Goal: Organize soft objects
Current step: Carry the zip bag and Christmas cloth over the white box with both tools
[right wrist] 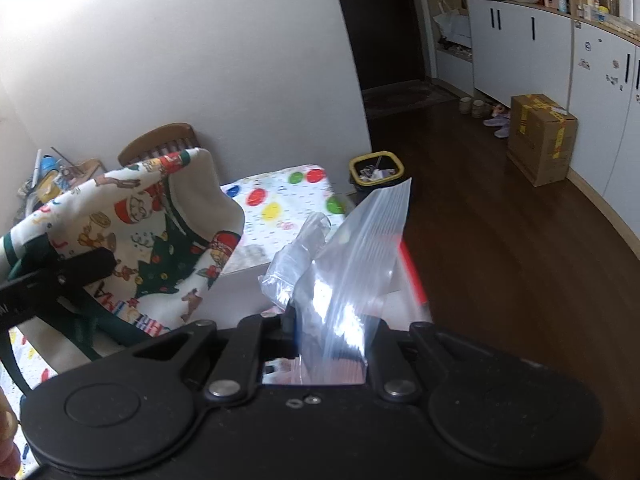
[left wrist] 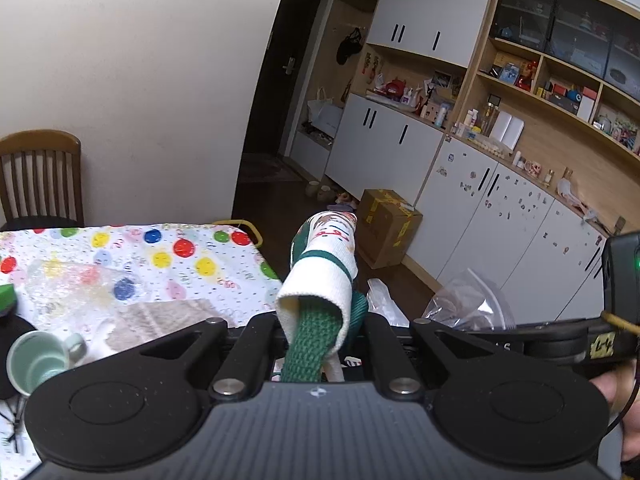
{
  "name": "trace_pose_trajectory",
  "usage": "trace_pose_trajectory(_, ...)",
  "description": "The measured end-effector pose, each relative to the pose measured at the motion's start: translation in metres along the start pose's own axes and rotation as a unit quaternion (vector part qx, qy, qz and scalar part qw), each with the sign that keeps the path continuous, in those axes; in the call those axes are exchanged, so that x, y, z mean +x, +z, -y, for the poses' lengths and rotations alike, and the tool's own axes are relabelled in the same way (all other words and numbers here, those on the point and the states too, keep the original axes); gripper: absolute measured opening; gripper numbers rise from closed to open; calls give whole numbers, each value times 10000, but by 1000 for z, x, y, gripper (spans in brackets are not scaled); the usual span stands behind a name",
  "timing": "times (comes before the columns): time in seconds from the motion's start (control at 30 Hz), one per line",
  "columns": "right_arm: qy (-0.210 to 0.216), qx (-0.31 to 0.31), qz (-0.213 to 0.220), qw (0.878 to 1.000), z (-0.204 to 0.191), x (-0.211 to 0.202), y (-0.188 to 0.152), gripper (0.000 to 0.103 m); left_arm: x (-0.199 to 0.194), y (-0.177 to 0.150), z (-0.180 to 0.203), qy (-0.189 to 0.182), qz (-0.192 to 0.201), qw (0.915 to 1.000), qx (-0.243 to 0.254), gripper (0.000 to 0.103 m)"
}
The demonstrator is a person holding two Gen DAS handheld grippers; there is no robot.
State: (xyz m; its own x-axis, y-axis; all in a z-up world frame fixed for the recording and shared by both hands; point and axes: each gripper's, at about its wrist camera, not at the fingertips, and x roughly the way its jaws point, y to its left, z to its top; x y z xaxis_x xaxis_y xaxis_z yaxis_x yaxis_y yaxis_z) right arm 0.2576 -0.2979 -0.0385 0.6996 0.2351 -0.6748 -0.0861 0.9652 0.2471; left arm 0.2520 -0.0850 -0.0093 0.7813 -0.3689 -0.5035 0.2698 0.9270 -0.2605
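Behind both claws, dotted tablecloth (left wrist: 132,256) and white cabinets (left wrist: 384,140). Left gripper (left wrist: 316,344) clenched on Christmas-print cloth bag (left wrist: 326,264), lifted just ahead. Right gripper (right wrist: 324,340) clamped on clear zip bag (right wrist: 352,264), raised beside. Not yet packed; probably insertion and sealing left.

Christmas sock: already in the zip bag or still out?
Out. The sock hangs from the left gripper, beside the zip bag held in the right gripper; nothing inside the bag.
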Motion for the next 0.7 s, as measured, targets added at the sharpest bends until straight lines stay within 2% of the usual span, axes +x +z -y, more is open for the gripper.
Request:
trace_pose_trajectory(0.23, -120, -137, -85, 9998, 23, 21, 10, 10, 27, 0, 20, 155, 90, 9998, 29, 6)
trace_pose_trajectory(0.47, -173, -358, -366, 9985, 32, 51, 2, 10, 53, -27, 19, 448, -330, 9984, -136, 6)
trace_pose_trajectory(0.7, -264, -755, -539, 9953, 25, 71, -12, 11, 72, -58, 16, 669, -600, 9960, -26, 6)
